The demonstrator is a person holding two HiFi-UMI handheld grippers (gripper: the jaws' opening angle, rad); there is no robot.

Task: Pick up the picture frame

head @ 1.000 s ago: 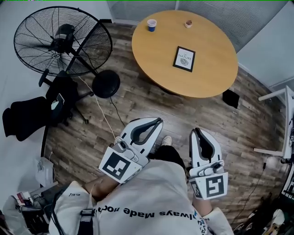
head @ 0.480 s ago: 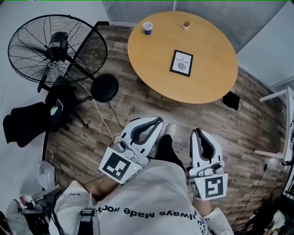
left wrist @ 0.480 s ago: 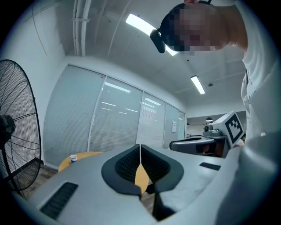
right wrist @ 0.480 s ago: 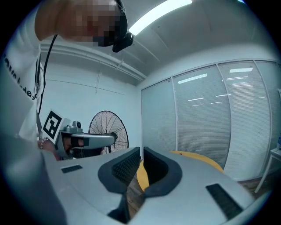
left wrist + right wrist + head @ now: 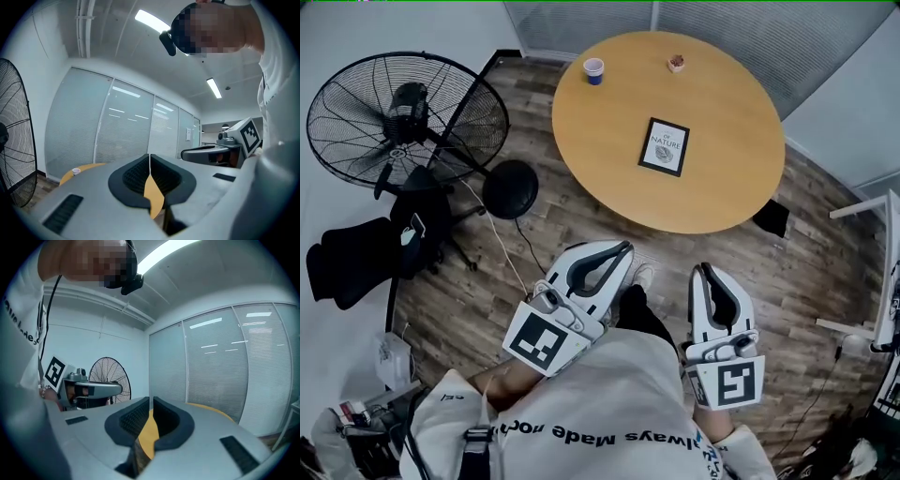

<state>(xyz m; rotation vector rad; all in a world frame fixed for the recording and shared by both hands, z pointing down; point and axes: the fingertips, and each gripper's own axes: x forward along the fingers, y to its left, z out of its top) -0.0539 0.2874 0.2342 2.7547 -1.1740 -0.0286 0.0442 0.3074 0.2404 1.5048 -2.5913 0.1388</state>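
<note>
A black picture frame (image 5: 664, 146) lies flat near the middle of a round wooden desk (image 5: 731, 178), well apart from the person holding the tongs on the near side; the left tongs (image 5: 622, 247) and the right tongs (image 5: 702, 271) are both clenched on nothing; a cup (image 5: 593, 70) stands at the desk's far left edge; a floor fan (image 5: 403, 117) stands at left.
</note>
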